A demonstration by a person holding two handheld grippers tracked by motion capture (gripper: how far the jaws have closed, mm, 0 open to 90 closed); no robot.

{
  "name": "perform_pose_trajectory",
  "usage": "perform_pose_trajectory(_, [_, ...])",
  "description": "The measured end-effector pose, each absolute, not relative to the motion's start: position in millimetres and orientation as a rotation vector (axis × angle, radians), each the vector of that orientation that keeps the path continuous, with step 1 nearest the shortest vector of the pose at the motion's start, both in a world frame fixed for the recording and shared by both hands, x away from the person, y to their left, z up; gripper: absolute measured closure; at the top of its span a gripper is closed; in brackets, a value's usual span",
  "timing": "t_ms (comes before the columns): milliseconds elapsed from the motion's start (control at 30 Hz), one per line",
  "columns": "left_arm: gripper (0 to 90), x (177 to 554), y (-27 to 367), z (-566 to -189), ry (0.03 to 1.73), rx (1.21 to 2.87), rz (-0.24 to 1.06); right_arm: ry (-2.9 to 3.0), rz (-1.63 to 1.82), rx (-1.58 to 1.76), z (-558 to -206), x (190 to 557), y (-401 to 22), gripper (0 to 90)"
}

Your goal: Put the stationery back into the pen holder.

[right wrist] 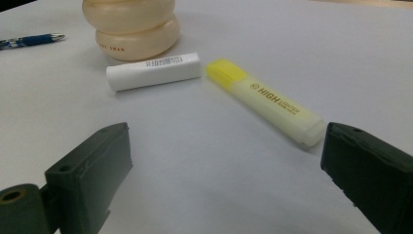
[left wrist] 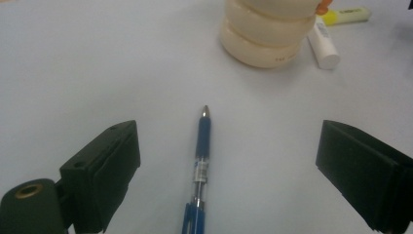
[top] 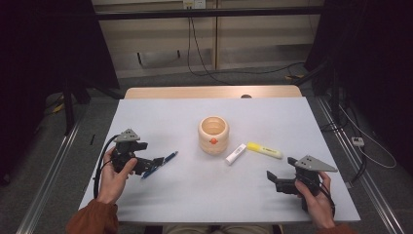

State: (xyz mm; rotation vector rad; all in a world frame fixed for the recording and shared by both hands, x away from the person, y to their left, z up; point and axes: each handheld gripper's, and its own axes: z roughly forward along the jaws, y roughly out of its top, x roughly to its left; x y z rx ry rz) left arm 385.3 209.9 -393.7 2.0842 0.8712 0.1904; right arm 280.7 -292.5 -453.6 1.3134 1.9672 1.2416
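Between the wide-open jaws of the left gripper, a blue ballpoint pen is seen flat on the white table, ungripped. Beyond it are a cream ribbed wooden pot, a white tube and a yellow highlighter. The right gripper is spread wide, empty.

Probably lab: dark curtains, cables.
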Motion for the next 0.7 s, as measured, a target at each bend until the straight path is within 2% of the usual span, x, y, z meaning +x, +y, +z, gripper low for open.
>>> perform_pose_trajectory(533, [8.2, 416, 175, -391, 0.867, 2.131, 0.233, 1.972, 1.239, 1.314, -454, 281, -292, 4.0])
perform_pose_trajectory(700, [9.4, 433, 165, -397, 0.891, 2.172, 0.201, 1.974, 1.241, 1.309, -454, 281, -292, 4.0])
